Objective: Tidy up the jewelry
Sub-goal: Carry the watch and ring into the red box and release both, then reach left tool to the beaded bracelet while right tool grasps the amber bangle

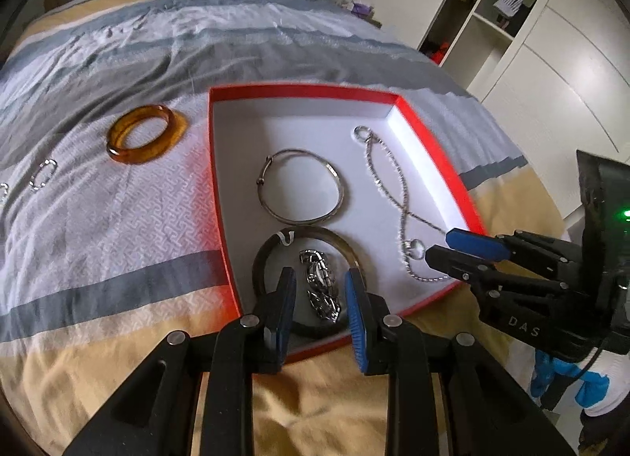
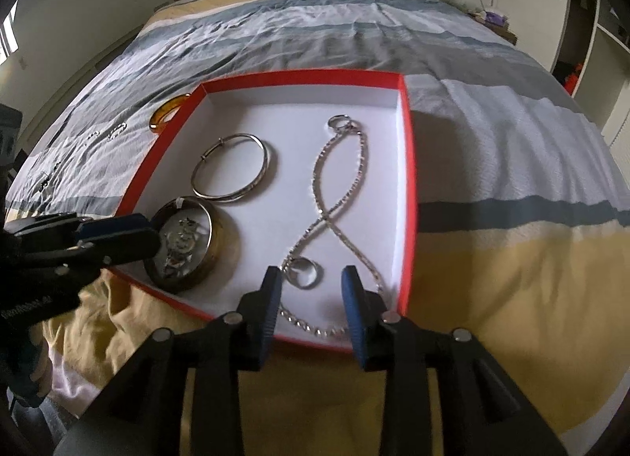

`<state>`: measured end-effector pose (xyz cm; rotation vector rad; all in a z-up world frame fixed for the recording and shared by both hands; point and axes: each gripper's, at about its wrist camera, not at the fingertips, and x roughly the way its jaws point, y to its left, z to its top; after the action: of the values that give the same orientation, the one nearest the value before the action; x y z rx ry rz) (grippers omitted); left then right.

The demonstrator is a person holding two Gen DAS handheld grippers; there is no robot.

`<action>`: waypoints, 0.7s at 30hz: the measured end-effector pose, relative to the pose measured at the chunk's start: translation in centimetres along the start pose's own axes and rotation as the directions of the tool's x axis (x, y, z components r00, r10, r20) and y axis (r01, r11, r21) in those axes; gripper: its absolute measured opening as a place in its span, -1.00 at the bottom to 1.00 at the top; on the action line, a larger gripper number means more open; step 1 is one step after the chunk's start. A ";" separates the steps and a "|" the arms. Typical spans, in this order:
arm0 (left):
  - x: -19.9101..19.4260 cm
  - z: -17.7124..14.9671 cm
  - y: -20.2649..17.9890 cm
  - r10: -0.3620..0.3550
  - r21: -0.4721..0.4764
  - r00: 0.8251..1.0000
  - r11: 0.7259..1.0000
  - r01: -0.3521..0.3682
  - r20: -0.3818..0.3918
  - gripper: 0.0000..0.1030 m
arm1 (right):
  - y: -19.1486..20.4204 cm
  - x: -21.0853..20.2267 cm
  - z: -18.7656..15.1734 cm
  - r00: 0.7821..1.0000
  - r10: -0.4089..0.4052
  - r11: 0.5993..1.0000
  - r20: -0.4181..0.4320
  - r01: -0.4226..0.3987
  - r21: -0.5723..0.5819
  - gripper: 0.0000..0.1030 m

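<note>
Silver chain [image 2: 338,196] crossed in box [image 2: 409,165].

Left gripper [image 1: 319,290] hangs over the red box [image 1: 433,141], jaws apart around a silver link bracelet [image 1: 321,290] inside a dark bangle [image 1: 262,259]. Amber bangle [image 1: 145,133] sits out on the bedspread [image 1: 118,220].

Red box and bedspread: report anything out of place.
An amber bangle and small silver pieces lie loose on the striped bedspread, outside the red box holding the other jewelry.
</note>
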<state>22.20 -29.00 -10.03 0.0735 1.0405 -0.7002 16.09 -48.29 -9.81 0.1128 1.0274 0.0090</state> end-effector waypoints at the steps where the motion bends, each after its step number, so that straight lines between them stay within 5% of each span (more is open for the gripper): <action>1: -0.7 -0.1 -0.1 -0.004 0.004 1.000 1.000 0.004 0.012 -0.44 | 0.0 -0.5 -0.1 1.000 -0.003 1.000 0.006 0.003 0.004 -0.41; 10: -7.6 -1.3 0.2 0.078 0.020 0.989 0.997 -0.081 0.124 -0.13 | 1.4 -5.2 -0.7 0.997 0.004 0.999 0.080 -0.007 0.033 -0.41; 21: -15.5 -4.7 4.0 0.251 -0.019 0.941 0.967 -0.254 0.228 0.24 | 7.3 -8.3 -1.9 0.992 0.066 0.998 0.108 -0.068 0.010 -0.40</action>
<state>15.96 -16.41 -0.96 0.1308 0.7882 -0.4675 10.50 -41.32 -3.03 0.1582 0.9157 0.0567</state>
